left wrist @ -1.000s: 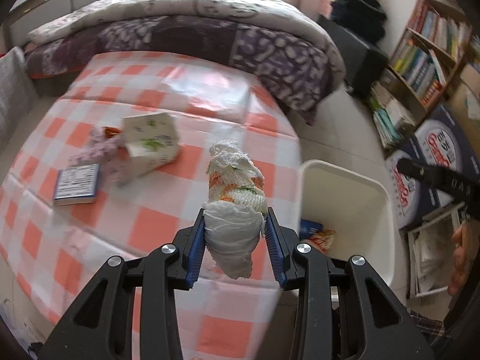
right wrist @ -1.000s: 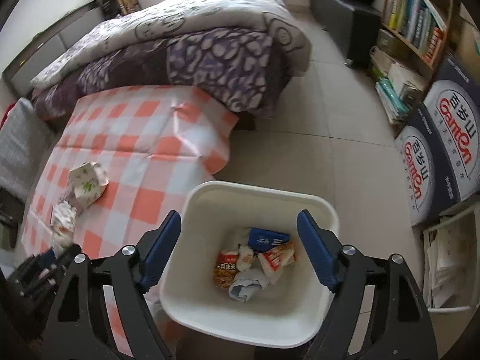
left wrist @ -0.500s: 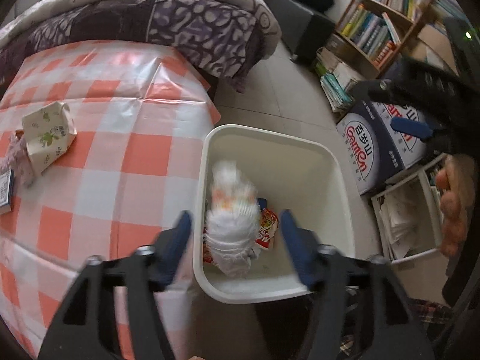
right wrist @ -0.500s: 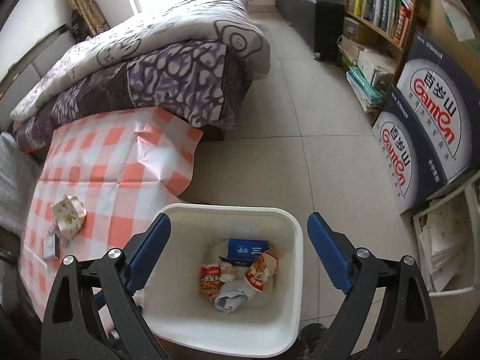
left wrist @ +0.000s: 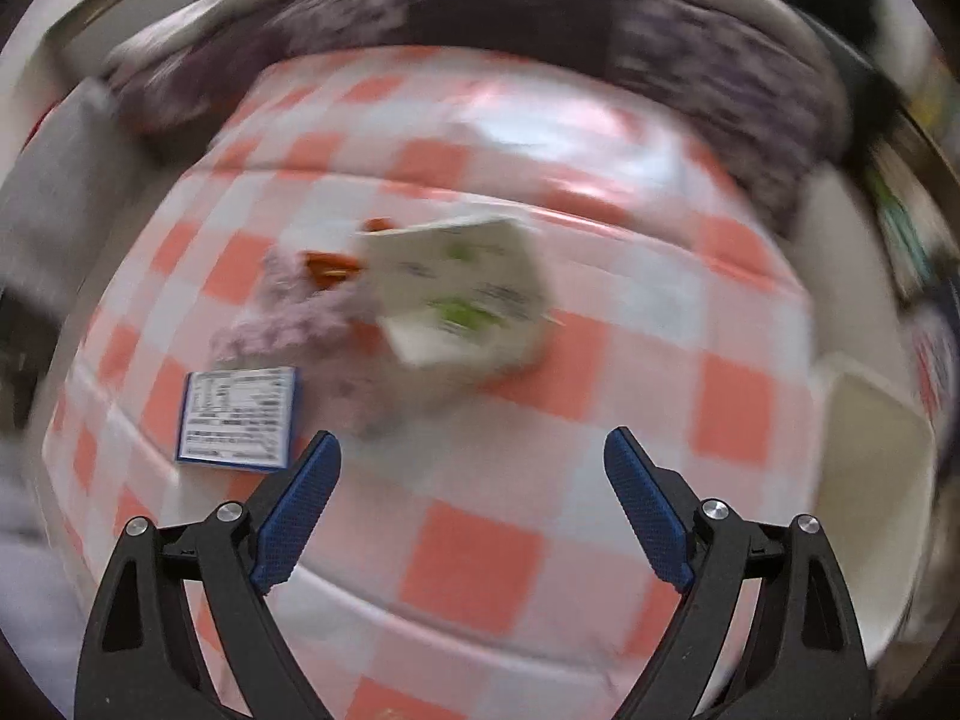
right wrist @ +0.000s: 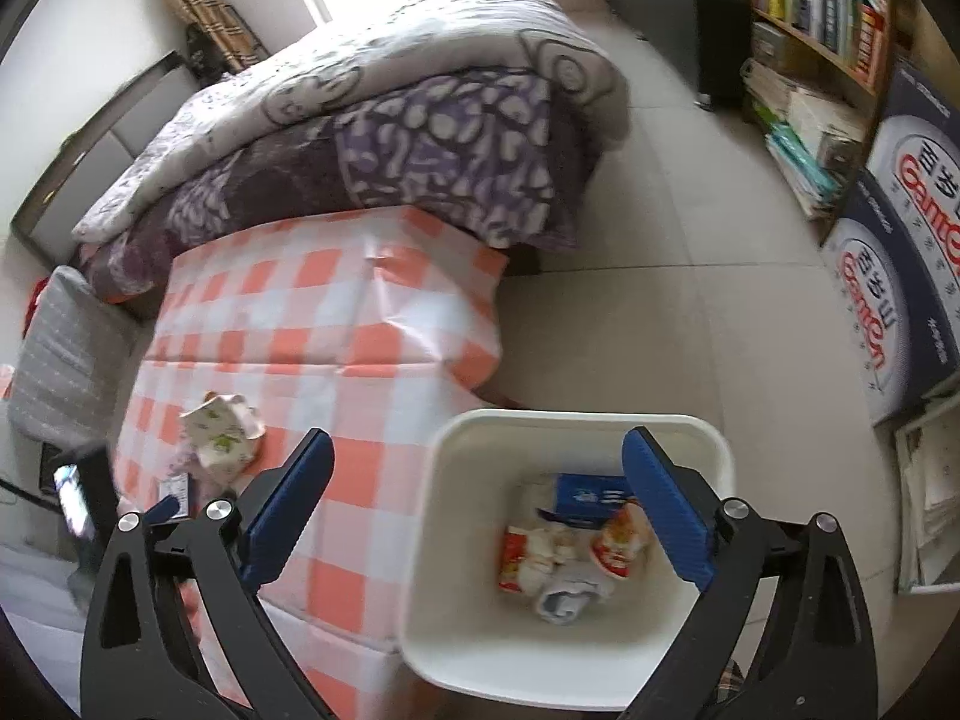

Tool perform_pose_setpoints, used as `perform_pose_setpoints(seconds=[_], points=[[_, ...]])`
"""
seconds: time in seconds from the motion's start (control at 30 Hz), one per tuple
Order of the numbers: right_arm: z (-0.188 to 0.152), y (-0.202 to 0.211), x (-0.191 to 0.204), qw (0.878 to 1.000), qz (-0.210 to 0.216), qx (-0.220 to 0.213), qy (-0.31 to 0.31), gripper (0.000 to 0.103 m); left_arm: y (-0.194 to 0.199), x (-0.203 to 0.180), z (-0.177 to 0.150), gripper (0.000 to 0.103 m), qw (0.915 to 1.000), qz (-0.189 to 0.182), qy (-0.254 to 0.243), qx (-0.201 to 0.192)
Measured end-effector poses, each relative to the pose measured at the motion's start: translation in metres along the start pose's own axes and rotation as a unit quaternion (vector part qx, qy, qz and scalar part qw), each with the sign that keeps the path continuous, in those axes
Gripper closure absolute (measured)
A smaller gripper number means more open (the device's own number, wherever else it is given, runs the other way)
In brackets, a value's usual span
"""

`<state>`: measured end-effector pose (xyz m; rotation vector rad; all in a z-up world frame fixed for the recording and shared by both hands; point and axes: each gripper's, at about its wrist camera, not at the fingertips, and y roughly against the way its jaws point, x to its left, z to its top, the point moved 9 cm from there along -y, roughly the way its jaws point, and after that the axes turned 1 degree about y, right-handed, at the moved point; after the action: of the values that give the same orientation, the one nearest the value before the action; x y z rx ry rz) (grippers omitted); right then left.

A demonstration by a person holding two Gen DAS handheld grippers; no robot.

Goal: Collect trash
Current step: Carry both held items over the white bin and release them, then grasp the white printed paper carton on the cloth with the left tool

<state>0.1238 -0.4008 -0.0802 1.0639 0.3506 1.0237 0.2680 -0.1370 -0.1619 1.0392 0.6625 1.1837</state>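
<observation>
In the blurred left wrist view, my left gripper [left wrist: 474, 450] hangs over the checked table [left wrist: 480, 546], jaws opening and nothing between them. Just beyond it lie a white carton with green print [left wrist: 456, 300], a crumpled purple wrapper [left wrist: 288, 312], an orange scrap [left wrist: 327, 267] and a small blue-and-white box [left wrist: 237, 417]. My right gripper [right wrist: 477, 441] hovers above the white bin [right wrist: 570, 418], its jaws also opening and empty. Inside the bin are a blue box [right wrist: 591, 492], red-and-white wrappers [right wrist: 618, 540] and a grey-white wad [right wrist: 564, 591]. The carton [right wrist: 222, 432] also shows on the table [right wrist: 360, 330].
The bin stands on the tiled floor [right wrist: 690, 312] against the table's right edge. A bed with a purple quilt [right wrist: 420, 138] lies behind the table. Bookshelves [right wrist: 828, 30] and printed cartons [right wrist: 888, 276] line the right side. A grey cushion [right wrist: 66, 354] sits at far left.
My left gripper let go of the white wad over the bin, opened wide and swung back left over the table. My right gripper spread a little wider above the bin.
</observation>
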Motion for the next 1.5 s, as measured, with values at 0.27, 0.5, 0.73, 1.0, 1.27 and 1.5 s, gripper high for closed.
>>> perform_pose_setpoints(seconds=[0.27,0.5,0.73,1.0,1.27,1.5], points=[[0.003,-0.007,0.02,0.999,-0.009,-0.001,0.032,0.009,-0.036,0.009,0.03,0.012,0.9922,0.025,0.121,0.011],[0.004,-0.013,0.024,0.999,-0.01,0.006,0.038,0.009,-0.052,0.005,0.042,0.027,0.9902,0.074,0.118,0.009],[0.001,-0.014,0.028,0.999,-0.005,0.009,0.041,0.009,-0.028,0.005,0.037,0.082,0.9944,-0.024,0.103,0.008],[-0.007,-0.019,0.034,0.999,-0.004,0.019,0.05,0.009,0.018,0.011,0.048,0.014,0.999,-0.039,-0.007,-0.023],[-0.004,-0.026,0.031,0.999,-0.017,0.02,0.043,0.009,-0.016,-0.032,0.093,0.009,0.9561,0.102,-0.274,-0.016],[-0.001,-0.029,0.038,0.999,-0.013,0.02,0.045,0.009,-0.075,-0.04,0.113,0.009,0.9257,0.152,-0.346,0.018]])
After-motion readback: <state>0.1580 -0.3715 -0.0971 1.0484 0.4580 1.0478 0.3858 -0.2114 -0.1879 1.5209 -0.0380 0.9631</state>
